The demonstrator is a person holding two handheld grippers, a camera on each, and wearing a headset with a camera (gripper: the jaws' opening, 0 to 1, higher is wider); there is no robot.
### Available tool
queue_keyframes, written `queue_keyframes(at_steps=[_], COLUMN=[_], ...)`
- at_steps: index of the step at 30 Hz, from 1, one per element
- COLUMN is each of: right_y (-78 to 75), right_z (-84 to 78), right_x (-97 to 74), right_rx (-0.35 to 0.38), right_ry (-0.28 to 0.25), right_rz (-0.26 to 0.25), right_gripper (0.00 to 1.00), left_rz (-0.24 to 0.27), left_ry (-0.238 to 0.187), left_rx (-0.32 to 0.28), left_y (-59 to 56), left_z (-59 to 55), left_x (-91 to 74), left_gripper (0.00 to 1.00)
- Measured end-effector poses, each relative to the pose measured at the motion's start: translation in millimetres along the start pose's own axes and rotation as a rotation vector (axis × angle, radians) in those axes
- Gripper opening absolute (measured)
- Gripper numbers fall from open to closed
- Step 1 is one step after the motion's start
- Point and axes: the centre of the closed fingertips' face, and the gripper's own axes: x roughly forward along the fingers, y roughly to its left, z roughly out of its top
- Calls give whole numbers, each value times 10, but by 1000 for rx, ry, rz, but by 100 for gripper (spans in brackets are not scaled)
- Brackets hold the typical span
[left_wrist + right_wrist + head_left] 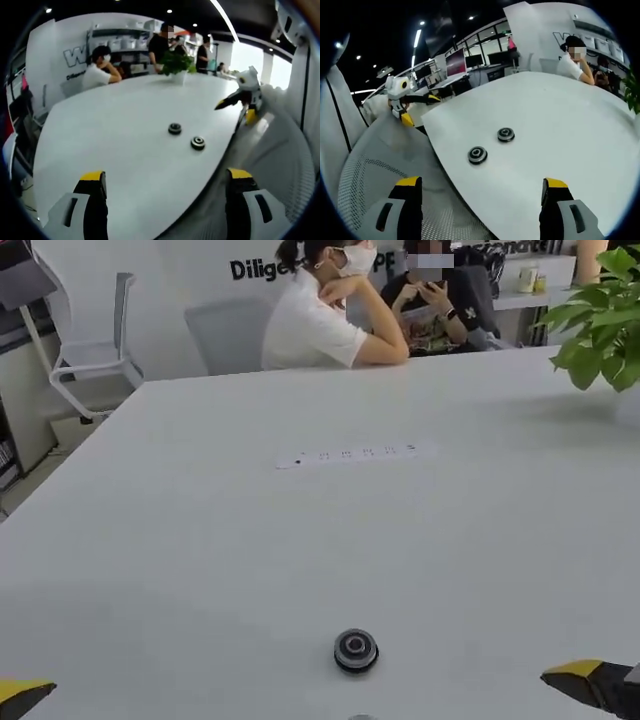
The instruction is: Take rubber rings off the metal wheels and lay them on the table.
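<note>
Left claw (pixel 165 175) spread wide, right claw (pixel 481 182) too, metal wheels (pixel 505 134) on table (pixel 560 110)

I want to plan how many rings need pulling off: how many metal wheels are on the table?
2. The near wheel lies close to the edge of the table on the person's side; the far wheel sits just beyond it, toward the middle. None seems hidden.

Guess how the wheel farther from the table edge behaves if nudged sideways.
The wheel lies flat on its face, so it will probably slide, not roll. The white table looks smooth, so it may skid easily. Its metal centre suggests it is heavy for its size.
</note>
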Motion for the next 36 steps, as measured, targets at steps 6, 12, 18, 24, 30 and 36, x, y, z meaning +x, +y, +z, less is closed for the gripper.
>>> queue_keyframes(at_steps=[6,12,18,24,30,36], right_y=[-67,-83,-100,22,9,-7], right_z=[27,78,122,215,293,330], right_x=[41,76,122,165,211,308], right_rx=[-3,-14,-29,-59,-78,-76], right_ry=[-2,-18,-35,-88,-130,-141], right_rz=[4,16,35,120,122,141], right_gripper=[99,99,99,91,93,93], left_rz=[5,-10,-54,-83,-127,-163], left_ry=[-11,-51,-88,-142,-202,-231], left_rx=[9,25,56,126,172,192], left_y=[32,2,-86,-166,-258,-338], left_z=[82,261,443,700,931,1058], left_x=[2,39,116,199,269,396], left_gripper=[100,100,100,100,100,100])
